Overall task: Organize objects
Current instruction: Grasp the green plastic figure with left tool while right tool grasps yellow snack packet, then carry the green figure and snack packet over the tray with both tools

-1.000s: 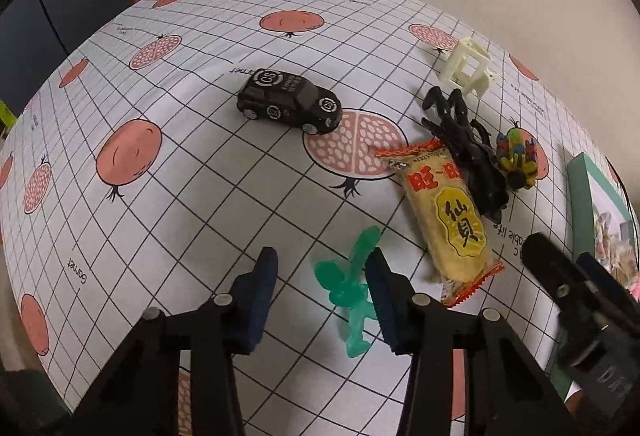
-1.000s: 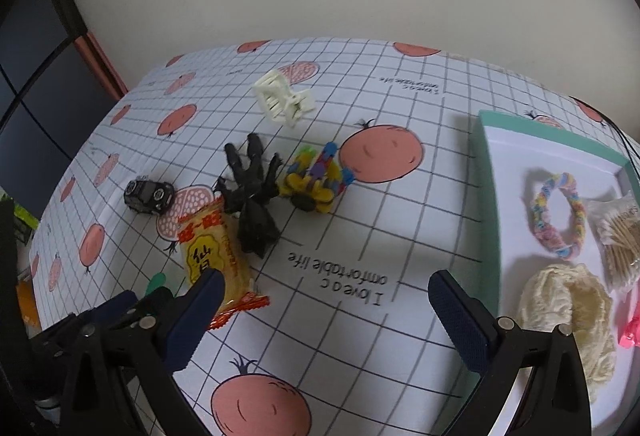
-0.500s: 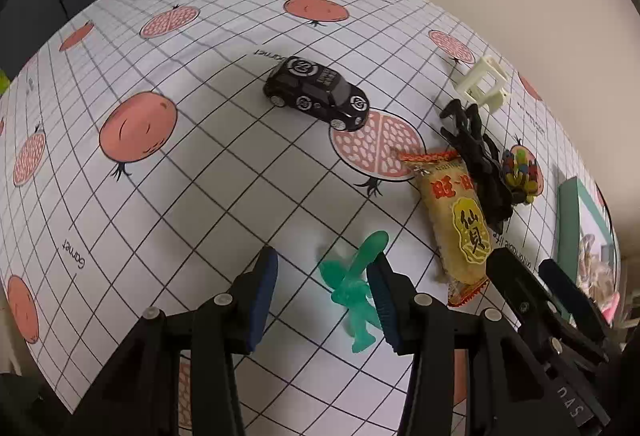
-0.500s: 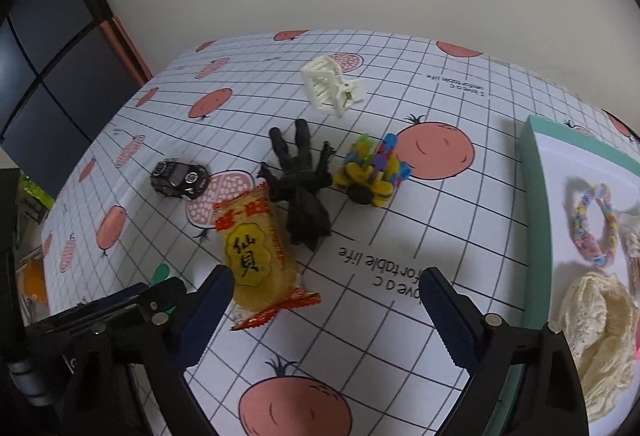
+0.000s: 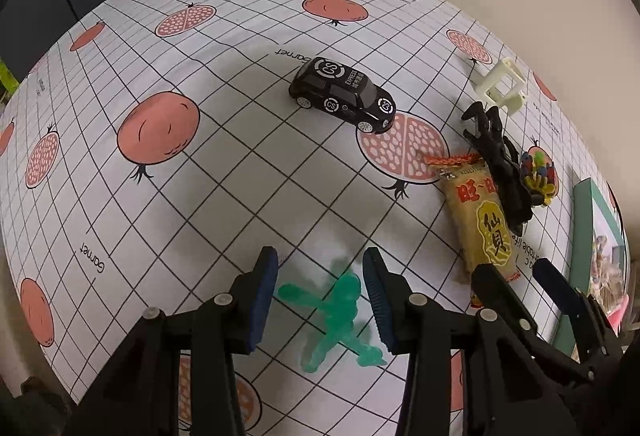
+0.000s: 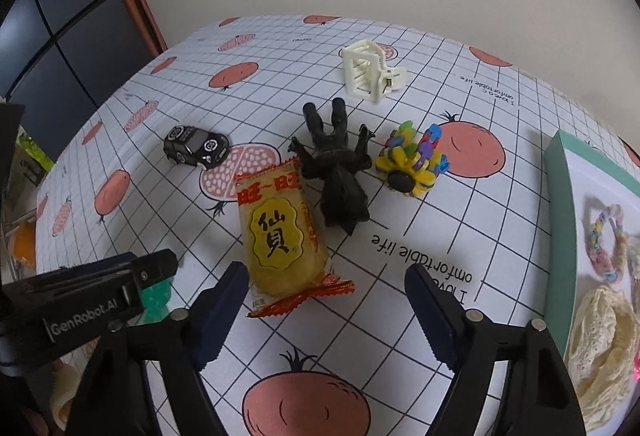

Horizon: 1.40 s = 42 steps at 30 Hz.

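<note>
A translucent green toy figure (image 5: 338,320) lies on the tablecloth between the fingers of my open left gripper (image 5: 320,268), which straddles it without touching. The yellow snack packet (image 6: 280,228) lies just ahead of my open right gripper (image 6: 326,282), nearer its left finger. Beyond it are a black toy figure (image 6: 340,172), a multicoloured flower-like toy (image 6: 412,160), a cream hair claw (image 6: 368,74) and a black toy car (image 6: 196,146). In the left wrist view the car (image 5: 344,96), the packet (image 5: 484,220) and the right gripper (image 5: 520,276) also show.
A teal-edged white tray (image 6: 560,176) at the right holds a pastel bracelet (image 6: 606,240), cream lace fabric (image 6: 604,340) and other small items. The gridded pomegranate tablecloth (image 5: 200,196) covers the table. A wall runs behind, dark panels (image 6: 60,48) at the left.
My left gripper has come down and forward, so the green figure now lies between its fingers. The right gripper has advanced toward the snack packet, which looks larger and closer.
</note>
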Available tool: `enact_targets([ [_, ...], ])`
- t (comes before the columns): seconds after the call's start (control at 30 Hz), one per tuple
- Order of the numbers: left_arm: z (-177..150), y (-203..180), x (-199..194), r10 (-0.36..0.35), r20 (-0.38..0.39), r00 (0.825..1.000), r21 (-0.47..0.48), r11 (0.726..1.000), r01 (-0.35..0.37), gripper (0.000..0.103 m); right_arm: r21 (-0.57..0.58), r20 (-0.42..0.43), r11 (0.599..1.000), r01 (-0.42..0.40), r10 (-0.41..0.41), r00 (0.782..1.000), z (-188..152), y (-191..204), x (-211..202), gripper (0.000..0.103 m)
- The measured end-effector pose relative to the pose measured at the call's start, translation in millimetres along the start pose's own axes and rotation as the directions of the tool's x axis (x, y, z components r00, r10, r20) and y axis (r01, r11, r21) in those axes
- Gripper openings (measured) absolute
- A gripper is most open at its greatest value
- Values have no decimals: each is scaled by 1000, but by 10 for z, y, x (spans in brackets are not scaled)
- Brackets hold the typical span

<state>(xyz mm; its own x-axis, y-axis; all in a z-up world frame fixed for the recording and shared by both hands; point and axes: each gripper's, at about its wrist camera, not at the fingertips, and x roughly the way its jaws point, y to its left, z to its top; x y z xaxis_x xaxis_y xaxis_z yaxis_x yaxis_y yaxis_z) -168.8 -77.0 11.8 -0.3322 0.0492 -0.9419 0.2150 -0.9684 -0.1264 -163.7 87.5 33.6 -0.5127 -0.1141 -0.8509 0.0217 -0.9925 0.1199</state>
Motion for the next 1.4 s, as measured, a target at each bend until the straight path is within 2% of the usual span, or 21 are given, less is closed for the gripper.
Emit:
enact_targets([
  [0.13,0,37,-22,-18,-14,1000,-17,1000,18,45,-22,1,1000,10,-10,1000,1,65,13,69],
  [0.23,-4,44,-24,-23,-18,1000,-16,1000,23,45,-35,-3,999,-1,1,1000,0,111,38,57],
  [0.27,-2,38,-21,-23,-20,1000,-16,1000,23,45,-38,-3,999,2,-2,1000,-4,122,38,56],
  [0.53,-28,21,-39,-26,-53,998,6,1000,26,46,-28,-23,999,-25,24,999,-10,91,28,53],
  [0.77,-78,-13,-48,5,-89,996,65,998,0,46,0,-58,999,-38,38,998,-28,-25,2,53],
  [0.87,-100,-19,-58,20,-90,996,73,997,-13,41,-2,-69,999,-39,39,997,-44,-50,-2,53],
  [1.2,-123,17,-111,-4,-70,998,56,998,8,34,-9,-79,999,-36,36,996,-73,-72,-24,53],
  [1.27,-122,25,-129,-10,-65,998,52,999,13,30,-15,-79,999,-34,32,996,-72,-68,-36,52],
  [1.4,-133,34,-140,-23,-68,997,47,999,26,30,-17,-77,1000,-24,23,997,-70,-79,-62,52],
])
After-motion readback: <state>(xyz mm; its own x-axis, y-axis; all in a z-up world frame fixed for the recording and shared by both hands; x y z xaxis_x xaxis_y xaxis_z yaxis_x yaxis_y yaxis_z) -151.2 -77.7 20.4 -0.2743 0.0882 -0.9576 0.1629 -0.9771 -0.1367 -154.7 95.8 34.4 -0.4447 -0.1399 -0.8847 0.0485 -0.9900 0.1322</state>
